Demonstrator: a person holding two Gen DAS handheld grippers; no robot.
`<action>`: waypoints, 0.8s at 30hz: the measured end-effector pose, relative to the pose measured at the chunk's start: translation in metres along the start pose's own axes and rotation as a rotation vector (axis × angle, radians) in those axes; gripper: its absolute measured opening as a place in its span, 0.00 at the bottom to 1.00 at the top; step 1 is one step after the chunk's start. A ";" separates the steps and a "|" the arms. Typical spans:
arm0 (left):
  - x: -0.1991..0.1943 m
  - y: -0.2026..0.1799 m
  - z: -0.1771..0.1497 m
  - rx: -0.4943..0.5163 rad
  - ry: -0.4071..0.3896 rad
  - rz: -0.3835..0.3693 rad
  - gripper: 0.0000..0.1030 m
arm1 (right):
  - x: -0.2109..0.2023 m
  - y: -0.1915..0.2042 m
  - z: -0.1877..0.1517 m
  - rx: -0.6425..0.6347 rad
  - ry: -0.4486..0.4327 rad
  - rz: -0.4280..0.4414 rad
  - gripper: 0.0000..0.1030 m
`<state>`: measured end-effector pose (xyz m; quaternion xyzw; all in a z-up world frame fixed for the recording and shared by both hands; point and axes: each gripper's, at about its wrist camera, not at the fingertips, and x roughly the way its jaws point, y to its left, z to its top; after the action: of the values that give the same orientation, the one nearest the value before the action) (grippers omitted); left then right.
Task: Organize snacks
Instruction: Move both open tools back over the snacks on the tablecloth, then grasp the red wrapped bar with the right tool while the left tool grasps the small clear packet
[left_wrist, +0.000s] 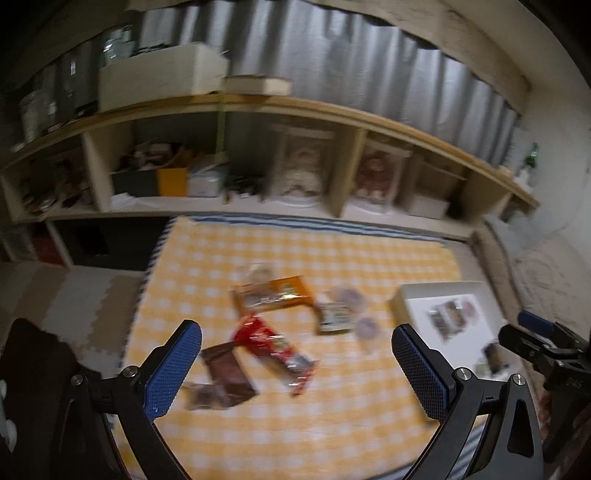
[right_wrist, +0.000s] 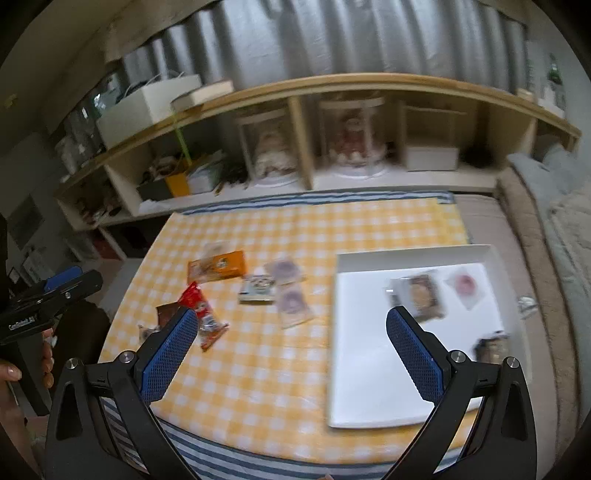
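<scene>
Surface: yellow checked cloth (right_wrist: 295, 229) lies over a blue striped sheet (right_wrist: 229, 448), below a low wooden shelf (right_wrist: 369, 83).
Left gripper (left_wrist: 296, 352): fingers (left_wrist: 173, 373) stand wide apart and hold nothing; it hangs above the loose snacks.
Right gripper (right_wrist: 288, 338): fingers (right_wrist: 413, 358) are also spread wide and hold nothing; the right one is over the tray.
White tray (right_wrist: 365, 369): lies on the right part of the cloth; it holds a brown packet (right_wrist: 424, 297), a pink clear packet (right_wrist: 466, 286) and a dark packet (right_wrist: 491, 347) near its right edge.
Loose snacks: orange packet (right_wrist: 217, 266), red packet (right_wrist: 202, 317), brown packet (left_wrist: 229, 371), small box (right_wrist: 256, 290) and two pale round-print packets (right_wrist: 291, 291) lie on the cloth, left of the tray.
Sharpness: both views are blurred, so the labels cannot be read.
</scene>
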<state>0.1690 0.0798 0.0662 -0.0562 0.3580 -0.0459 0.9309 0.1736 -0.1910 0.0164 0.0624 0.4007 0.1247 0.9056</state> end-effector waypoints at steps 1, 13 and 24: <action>0.005 0.001 0.000 -0.004 0.004 0.008 1.00 | 0.008 0.006 0.000 -0.002 0.006 0.010 1.00; 0.071 0.070 -0.015 -0.138 0.140 0.016 1.00 | 0.114 0.063 -0.018 -0.045 0.079 0.051 1.00; 0.117 0.113 -0.022 -0.194 0.291 -0.006 1.00 | 0.204 0.106 -0.029 -0.162 0.215 0.104 1.00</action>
<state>0.2459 0.1753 -0.0428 -0.1398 0.4917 -0.0217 0.8592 0.2657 -0.0323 -0.1257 -0.0038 0.4803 0.2091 0.8518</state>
